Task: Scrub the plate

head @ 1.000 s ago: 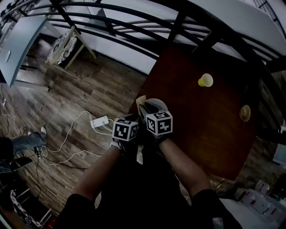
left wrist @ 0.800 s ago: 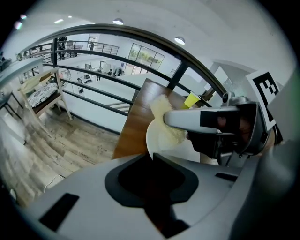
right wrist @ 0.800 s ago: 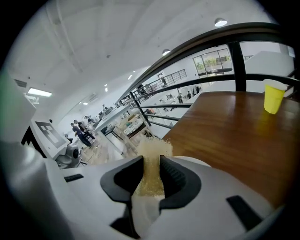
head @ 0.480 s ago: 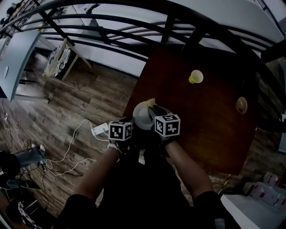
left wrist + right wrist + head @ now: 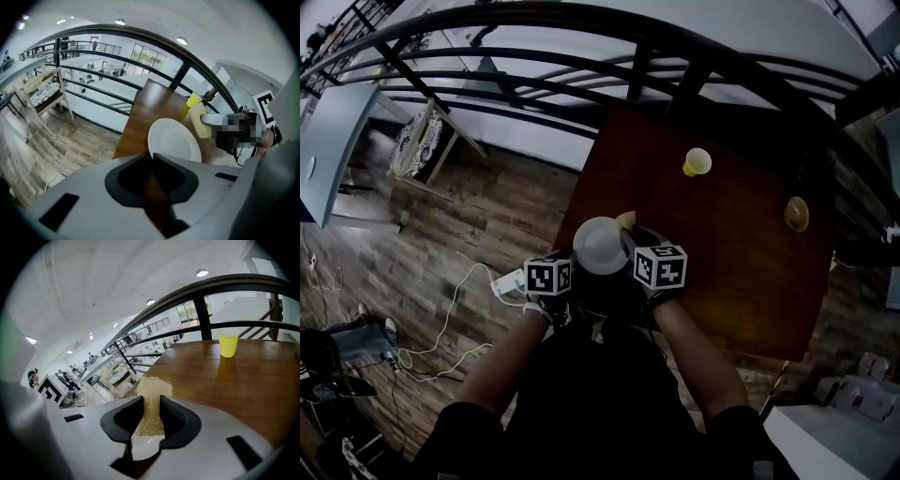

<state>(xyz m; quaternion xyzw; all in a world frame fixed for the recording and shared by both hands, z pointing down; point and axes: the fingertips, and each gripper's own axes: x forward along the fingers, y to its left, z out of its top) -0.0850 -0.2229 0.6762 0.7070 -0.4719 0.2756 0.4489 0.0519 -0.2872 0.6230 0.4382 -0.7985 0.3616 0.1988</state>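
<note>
In the head view a white plate (image 5: 600, 246) is held above the near left corner of the brown table (image 5: 741, 272), its face turned up towards me. My left gripper (image 5: 581, 269) is shut on the plate's near rim. In the left gripper view the plate (image 5: 174, 140) stands just beyond the jaws (image 5: 151, 155). My right gripper (image 5: 630, 236) is shut on a beige sponge (image 5: 625, 221), which sits at the plate's far right edge. The right gripper view shows the sponge (image 5: 152, 399) pinched between its jaws (image 5: 151, 403).
A yellow cup (image 5: 697, 162) stands on the table's far side, and a small tan bowl (image 5: 796, 214) sits near its right edge. A black railing (image 5: 581, 70) runs behind the table. A power strip with white cables (image 5: 508, 281) lies on the wooden floor to the left.
The plate has come out from between the two marker cubes and turned face up. Both grippers have shifted slightly right, and the sponge is now at the plate's far right edge.
</note>
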